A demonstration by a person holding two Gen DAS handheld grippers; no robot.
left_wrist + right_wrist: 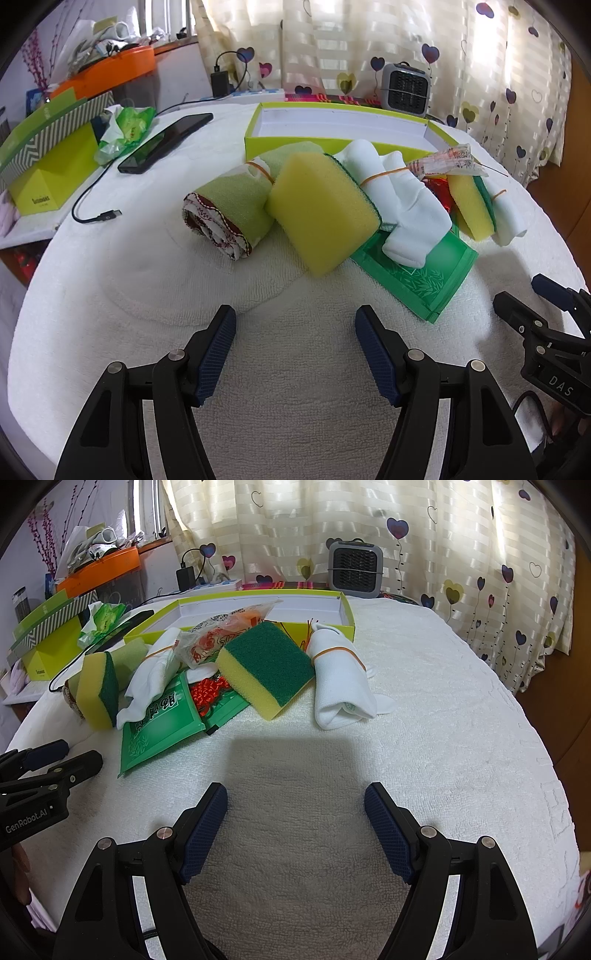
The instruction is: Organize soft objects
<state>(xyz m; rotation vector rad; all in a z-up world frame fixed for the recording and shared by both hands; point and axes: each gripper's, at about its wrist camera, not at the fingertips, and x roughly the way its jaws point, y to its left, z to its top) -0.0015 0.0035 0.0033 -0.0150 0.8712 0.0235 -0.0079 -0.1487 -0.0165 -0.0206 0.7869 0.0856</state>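
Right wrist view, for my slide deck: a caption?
Open right gripper hovers over towel before sponges, banded socks and box.

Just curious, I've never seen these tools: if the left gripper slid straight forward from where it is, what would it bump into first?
Probably the big yellow sponge: the open left gripper points at it, with bare towel between.

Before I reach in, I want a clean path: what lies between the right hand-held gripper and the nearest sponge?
Only bare white towel, in shadow. The right wrist view shows nothing between the open right hand-held gripper and the sponge.
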